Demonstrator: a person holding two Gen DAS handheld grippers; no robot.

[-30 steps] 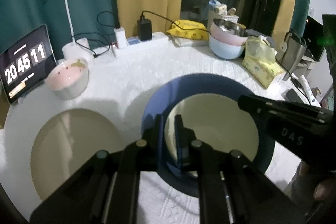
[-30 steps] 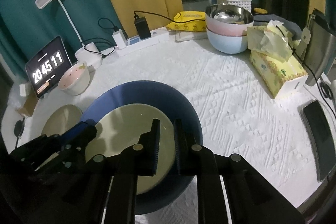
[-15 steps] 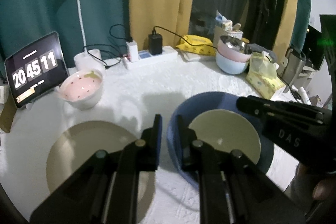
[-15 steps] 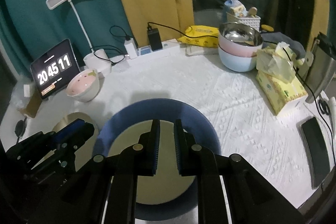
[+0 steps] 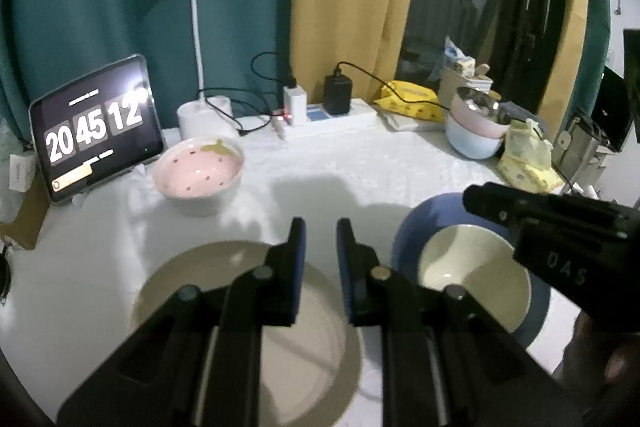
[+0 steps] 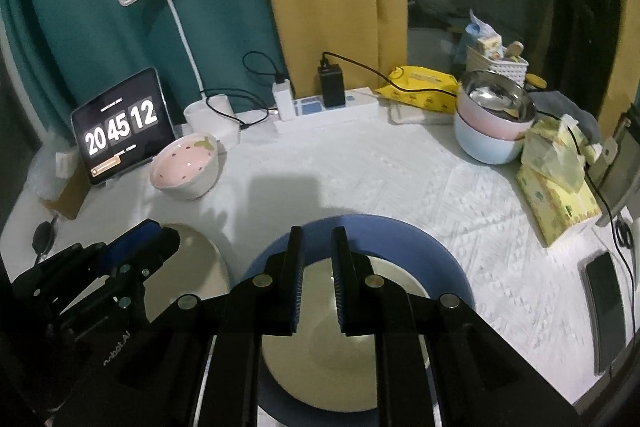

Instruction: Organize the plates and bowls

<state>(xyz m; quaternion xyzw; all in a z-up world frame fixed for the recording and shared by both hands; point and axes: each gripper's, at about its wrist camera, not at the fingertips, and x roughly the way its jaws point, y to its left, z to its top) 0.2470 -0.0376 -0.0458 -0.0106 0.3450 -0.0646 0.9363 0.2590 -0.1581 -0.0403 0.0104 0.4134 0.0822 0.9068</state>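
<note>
- left gripper (image 5: 320, 233) has come off the blue plate (image 5: 404, 239) since 1 s ago and swung left; it now sits above the lone cream plate (image 5: 192, 275), fingers (image 5: 298, 255) parted a little, holding nothing
- right gripper (image 6: 317, 247) has pulled up and back from the stack; it hangs over it, fingers (image 6: 295, 267) released with a narrow gap, nothing between them
- blue plate lies flat on the table (image 6: 380, 167) near the front edge, with a smaller cream plate (image 6: 396, 291) resting inside it
- lone cream plate (image 6: 200, 267) lies just left of the blue plate; can't tell if the rims touch
- pink strawberry bowl (image 5: 199, 174) stands on the table behind the lone cream plate, beside the clock tablet (image 5: 96, 131), which reads 20 45 12
- stacked bowls (image 6: 494, 123) at back right: steel in pink in light blue, next to the yellow tissue pack (image 6: 556, 183)
- phone (image 6: 606, 307) lies flat near the right table edge
</note>
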